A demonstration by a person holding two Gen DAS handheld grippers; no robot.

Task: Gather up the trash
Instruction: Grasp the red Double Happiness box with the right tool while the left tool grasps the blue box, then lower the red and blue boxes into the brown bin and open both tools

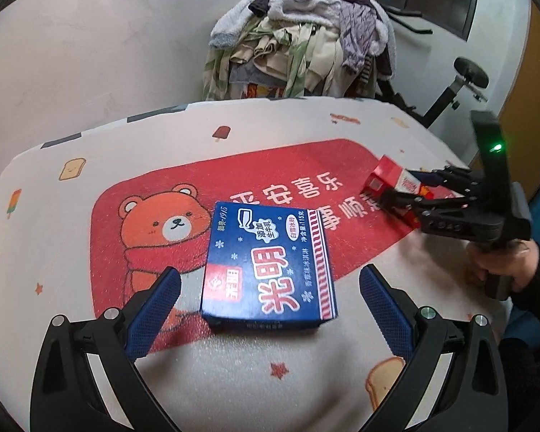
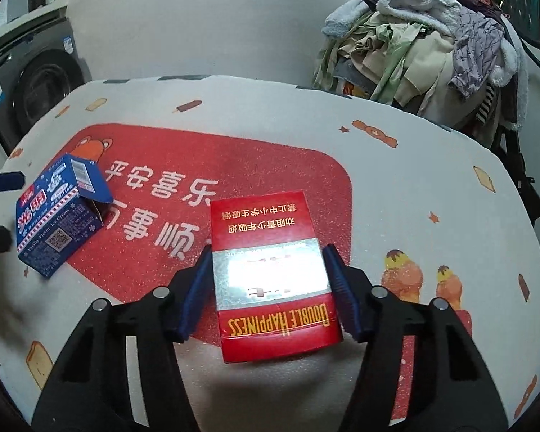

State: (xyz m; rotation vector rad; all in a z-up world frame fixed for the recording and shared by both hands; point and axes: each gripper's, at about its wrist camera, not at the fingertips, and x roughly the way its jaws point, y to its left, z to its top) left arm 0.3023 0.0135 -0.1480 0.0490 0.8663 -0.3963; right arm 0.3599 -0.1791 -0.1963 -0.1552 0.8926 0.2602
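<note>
Nearest, the right gripper [image 2: 266, 291] has its blue pads against both long sides of the red cigarette pack [image 2: 270, 273], which lies flat on the tabletop [image 2: 432, 180]. Meanwhile the left gripper [image 1: 270, 306] stands with its fingers spread wide on either side of the blue ice-cream box [image 1: 268, 264], touching neither edge. Beyond the tabletop rises a pile of clothes [image 2: 424, 43], with a washing machine [image 2: 32, 82] further left.

blue box [image 1: 268, 266]: flat cardboard ice-cream carton, one end flap open, lying on the tablecloth.
red pack [image 2: 270, 273]: cigarette box, lying flat, well apart.
</note>
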